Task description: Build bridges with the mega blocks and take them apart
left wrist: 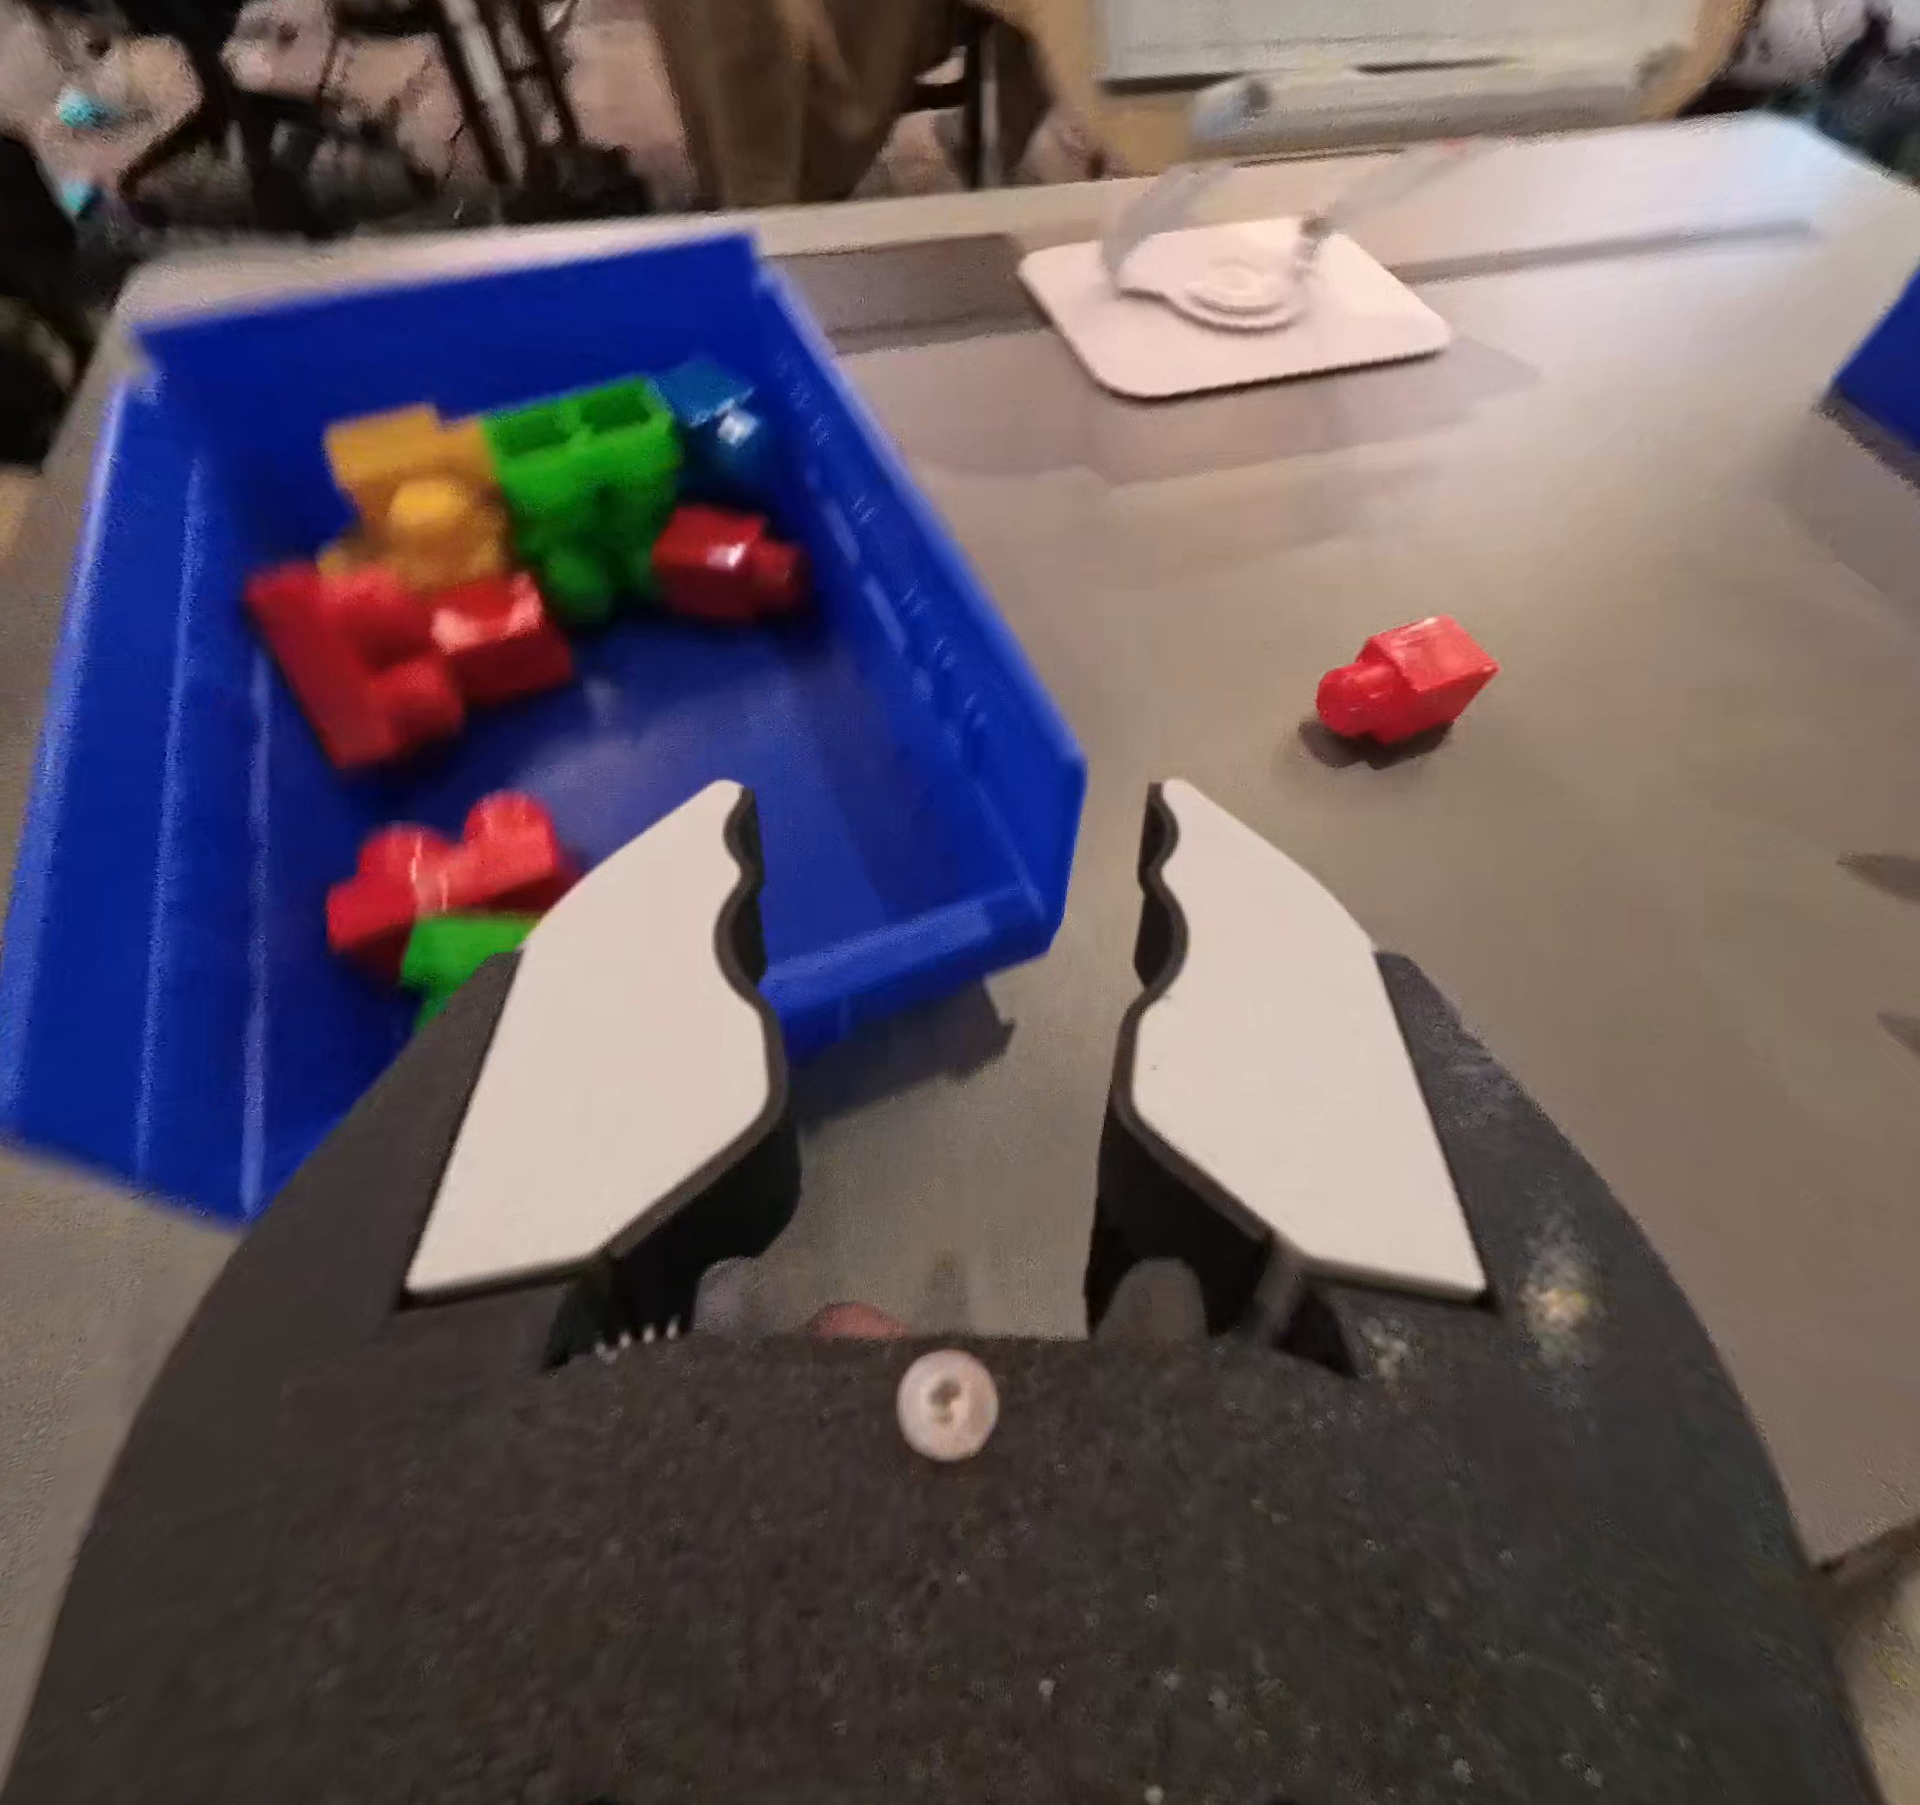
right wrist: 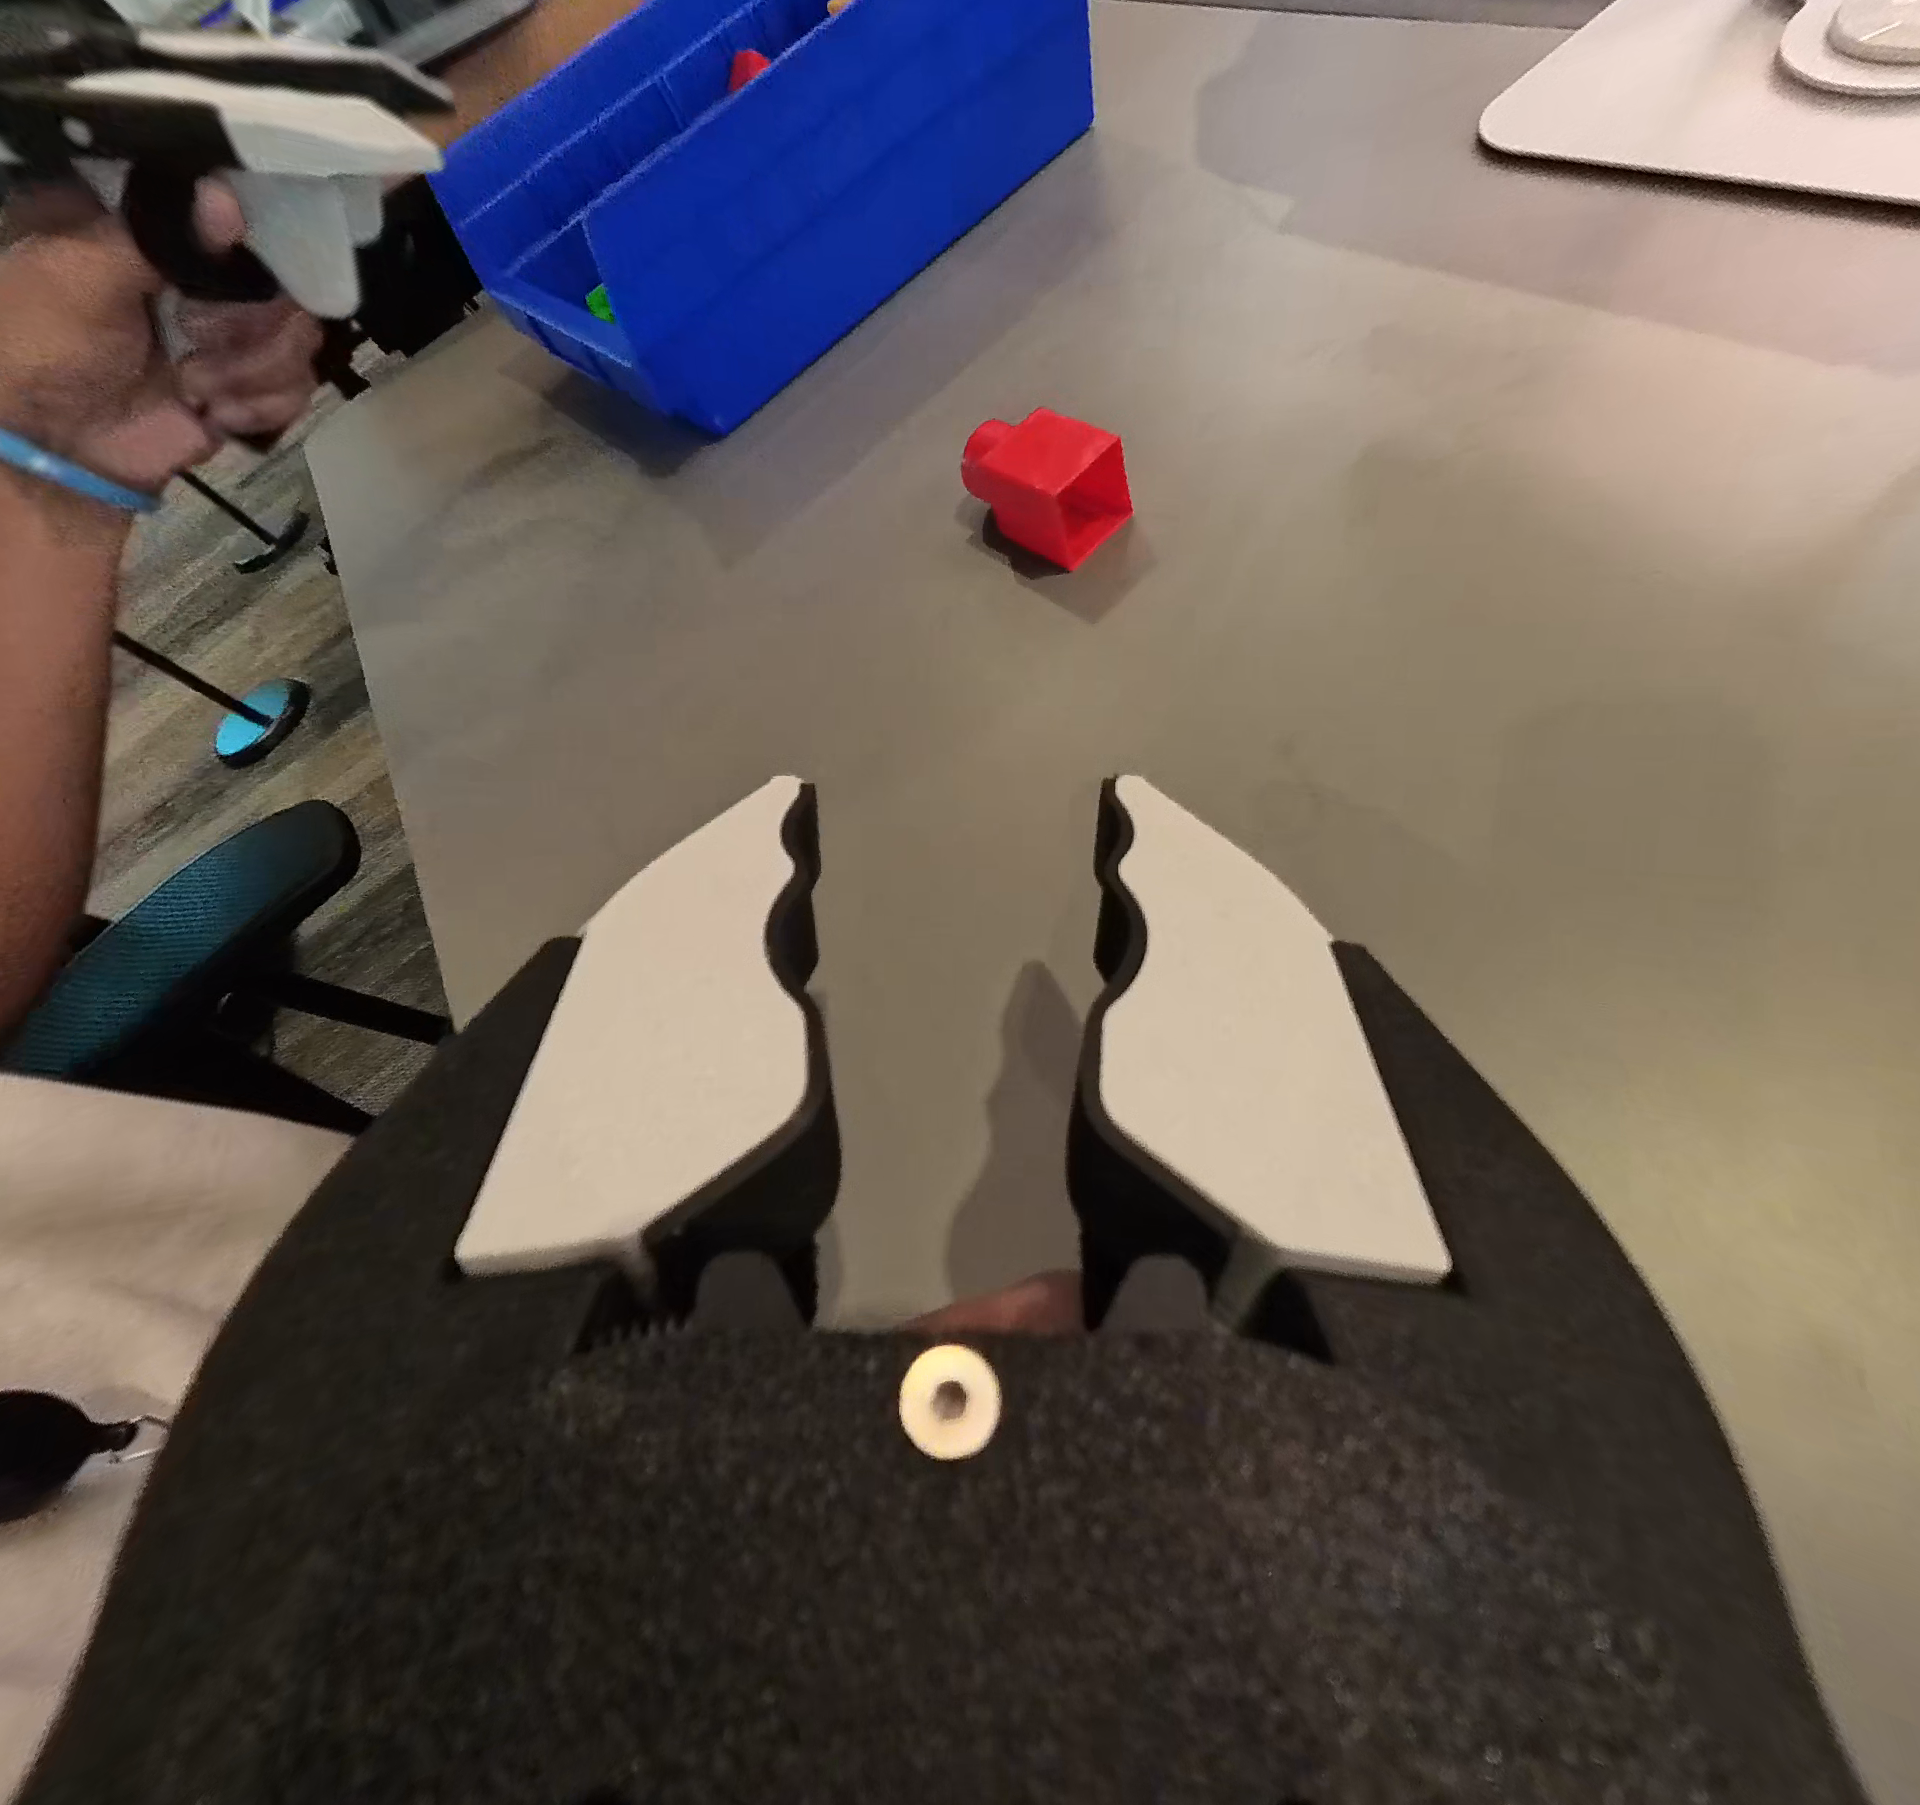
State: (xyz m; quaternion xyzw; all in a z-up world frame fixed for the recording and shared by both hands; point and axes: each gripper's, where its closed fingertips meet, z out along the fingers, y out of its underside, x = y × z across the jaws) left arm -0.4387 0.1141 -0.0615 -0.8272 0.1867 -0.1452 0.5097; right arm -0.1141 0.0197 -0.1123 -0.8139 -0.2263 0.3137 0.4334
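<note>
A blue bin point(left wrist: 925, 633) on the grey table holds several red, green, yellow and blue mega blocks point(left wrist: 582, 477). A single red block point(left wrist: 1408, 680) lies on its side on the table to the bin's right; it also shows in the right wrist view point(right wrist: 1044, 488). My left gripper point(left wrist: 945, 799) is open and empty, hovering over the bin's near right corner. My right gripper point(right wrist: 956, 794) is open and empty above the table, short of the red block. The left gripper also shows in the right wrist view point(right wrist: 270, 145), held by a hand near the bin point(right wrist: 831, 186).
A white flat stand base point(left wrist: 1236, 321) with a clear curved piece sits at the back of the table, also in the right wrist view point(right wrist: 1704, 93). A second blue bin edge point(left wrist: 1886, 373) shows at far right. The table's left edge point(right wrist: 353, 633) drops to a chair point(right wrist: 177, 945) and floor.
</note>
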